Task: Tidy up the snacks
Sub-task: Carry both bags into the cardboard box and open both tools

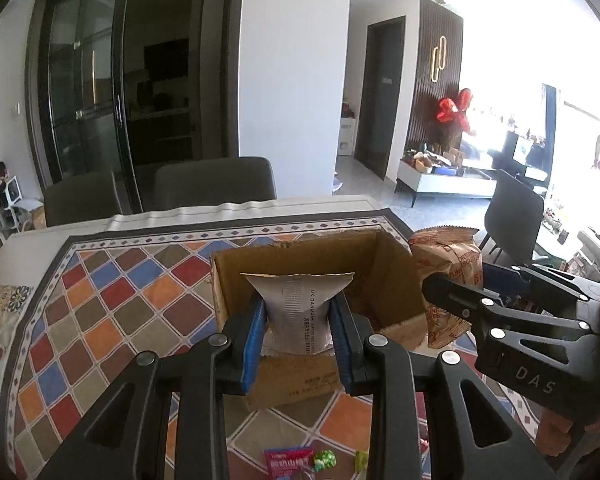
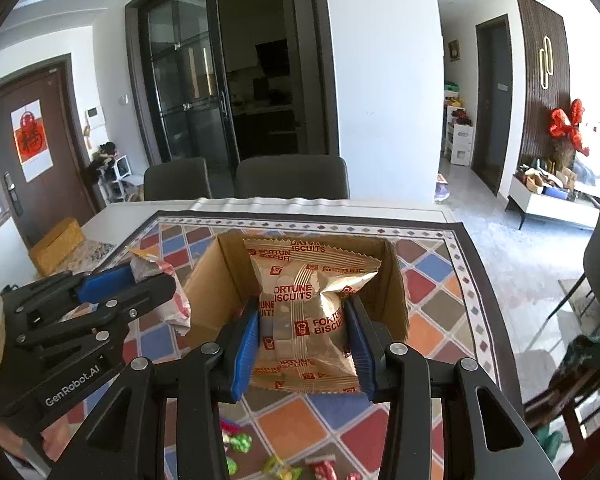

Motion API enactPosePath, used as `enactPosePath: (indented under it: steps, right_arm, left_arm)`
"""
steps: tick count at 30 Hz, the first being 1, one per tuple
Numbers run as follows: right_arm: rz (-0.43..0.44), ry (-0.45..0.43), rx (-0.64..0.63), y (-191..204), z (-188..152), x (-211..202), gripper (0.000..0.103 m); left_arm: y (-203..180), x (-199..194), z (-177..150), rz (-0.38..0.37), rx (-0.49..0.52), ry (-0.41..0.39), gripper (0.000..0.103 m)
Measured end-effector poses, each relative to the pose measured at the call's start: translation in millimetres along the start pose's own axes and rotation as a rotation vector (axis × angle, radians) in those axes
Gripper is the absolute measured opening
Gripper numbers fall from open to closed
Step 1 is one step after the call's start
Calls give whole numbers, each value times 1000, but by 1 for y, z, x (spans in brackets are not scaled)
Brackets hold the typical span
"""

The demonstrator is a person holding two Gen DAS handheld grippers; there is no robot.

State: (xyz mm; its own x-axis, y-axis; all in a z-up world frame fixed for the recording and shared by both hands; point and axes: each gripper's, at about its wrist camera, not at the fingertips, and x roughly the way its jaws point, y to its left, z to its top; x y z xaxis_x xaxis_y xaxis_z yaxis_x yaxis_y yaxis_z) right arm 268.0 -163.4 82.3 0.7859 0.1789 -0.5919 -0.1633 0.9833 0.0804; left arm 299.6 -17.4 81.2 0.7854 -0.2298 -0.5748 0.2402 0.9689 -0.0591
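My left gripper [image 1: 298,320] is shut on a white printed snack packet [image 1: 300,292], held upright in front of an open cardboard box [image 1: 392,276]. In the left wrist view my right gripper [image 1: 464,280] comes in from the right, clamped on a gold Fortune Biscuits packet [image 1: 444,248] beside the box. In the right wrist view that right gripper [image 2: 302,312] grips the biscuit packet [image 2: 312,280] by its sides, over the near edge of the box [image 2: 212,280]. At the left, my left gripper [image 2: 152,276] holds the white packet [image 2: 176,308], which shows red print.
The box stands on a patchwork tablecloth [image 1: 120,300]. Several loose wrapped sweets [image 2: 240,440] lie near the table's front edge. Two grey chairs [image 2: 292,178] stand behind the table. A yellow box [image 2: 58,244] sits at the far left corner.
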Motion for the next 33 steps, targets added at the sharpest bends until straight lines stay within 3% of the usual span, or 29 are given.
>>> enactPosePath:
  steps: [13, 15, 16, 17, 19, 33]
  right_arm:
    - [-21, 100, -7, -9, 26, 62, 43]
    - [-26, 109, -6, -10, 27, 69, 43]
    - [-29, 111, -4, -11, 27, 71, 44]
    - [-35, 115, -2, -11, 27, 73, 47]
    - [-56, 122, 5, -13, 26, 76, 57]
    - [-40, 68, -21, -7, 9, 38, 58]
  left_arm:
    - [16, 61, 22, 35, -8, 108, 32]
    - [18, 66, 24, 47, -15, 115, 36]
    - [19, 68, 24, 58, -19, 118, 43]
    - [19, 68, 23, 72, -19, 115, 52]
    - [20, 65, 21, 87, -15, 107, 59]
    - [12, 17, 0, 71, 5, 62, 62]
